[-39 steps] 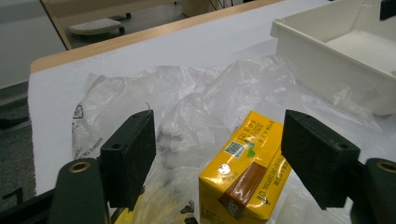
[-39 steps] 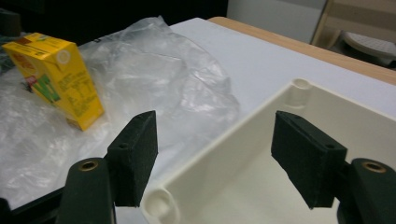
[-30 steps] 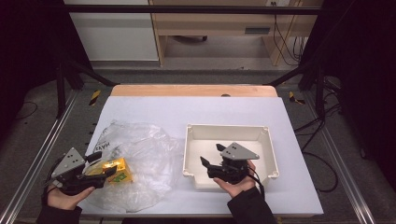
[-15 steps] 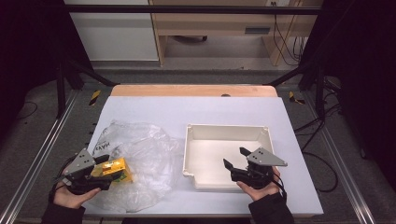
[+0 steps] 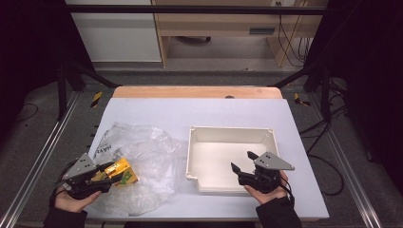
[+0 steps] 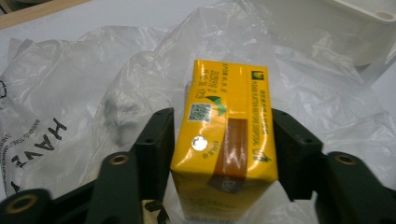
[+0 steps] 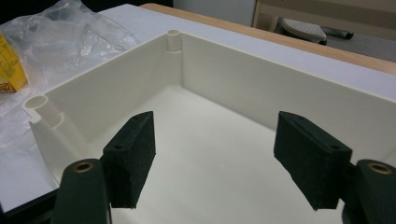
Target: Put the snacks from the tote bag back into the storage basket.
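A yellow drink carton (image 6: 226, 140) lies end-on between the pads of my left gripper (image 6: 223, 126), which press both its sides, on top of a crumpled clear plastic bag (image 6: 84, 93). In the high view the left gripper (image 5: 102, 178) sits at the table's front left with the carton (image 5: 121, 172) in it, on the bag (image 5: 147, 156). My right gripper (image 5: 242, 161) stands open at the near right corner of a white tray (image 5: 230, 128). Between its fingers (image 7: 217, 140) there is just the tray's bare floor and far wall (image 7: 261, 88).
The bag (image 7: 70, 32) spreads from the table's left up to the tray's left wall. A wooden strip (image 5: 197, 92) edges the table's far side. Metal frame rails (image 5: 38, 156) run along both sides of the table.
My right gripper has drawn back to the right, from over the tray's floor to its near right corner. The left gripper has shifted slightly right around the carton.
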{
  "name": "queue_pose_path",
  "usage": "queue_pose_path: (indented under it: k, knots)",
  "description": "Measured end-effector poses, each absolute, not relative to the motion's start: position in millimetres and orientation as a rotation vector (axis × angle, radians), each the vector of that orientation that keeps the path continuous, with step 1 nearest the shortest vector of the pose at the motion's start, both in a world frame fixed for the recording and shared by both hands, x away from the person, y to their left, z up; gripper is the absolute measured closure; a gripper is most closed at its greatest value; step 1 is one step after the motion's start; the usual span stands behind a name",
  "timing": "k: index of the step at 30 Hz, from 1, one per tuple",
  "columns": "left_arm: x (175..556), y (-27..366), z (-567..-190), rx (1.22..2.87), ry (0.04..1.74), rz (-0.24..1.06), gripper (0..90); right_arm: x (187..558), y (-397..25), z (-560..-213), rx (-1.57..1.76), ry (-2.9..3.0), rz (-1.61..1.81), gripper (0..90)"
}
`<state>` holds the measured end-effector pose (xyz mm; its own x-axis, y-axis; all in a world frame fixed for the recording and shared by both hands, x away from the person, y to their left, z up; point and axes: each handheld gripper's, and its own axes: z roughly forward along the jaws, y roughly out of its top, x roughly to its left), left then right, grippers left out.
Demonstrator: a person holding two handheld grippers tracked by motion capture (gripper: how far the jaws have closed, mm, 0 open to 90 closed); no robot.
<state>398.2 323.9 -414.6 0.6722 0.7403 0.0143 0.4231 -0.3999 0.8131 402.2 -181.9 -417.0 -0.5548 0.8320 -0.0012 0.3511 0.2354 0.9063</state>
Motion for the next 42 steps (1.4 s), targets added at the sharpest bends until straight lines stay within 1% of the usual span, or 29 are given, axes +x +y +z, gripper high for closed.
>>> queue_pose_path:
  k: [1,4,10,19,34,42]
  knots:
    - [400.5,322.6,-416.1,2.058,0.903,0.475,38.6,402.5,-181.6,-417.2,1.077,2.022,1.286,29.4]
    - [404.4,319.5,-419.0,2.08,0.906,0.465,38.1,402.7,-182.0,-417.5,1.074,2.024,1.281,29.3]
    - [408.1,316.3,-420.8,2.103,0.899,0.44,46.3,403.1,-185.2,-417.8,1.086,2.014,1.284,29.2]
    - [408.0,312.9,-420.3,2.142,0.889,0.469,49.8,403.8,-188.6,-418.6,1.096,2.006,1.281,29.2]
    - [406.9,313.9,-420.1,2.104,0.924,0.481,50.5,405.2,-192.7,-420.9,1.117,2.002,1.273,25.5]
    - [400.2,314.2,-408.0,2.04,0.929,0.513,50.6,404.4,-194.6,-421.7,1.119,1.996,1.276,24.4]
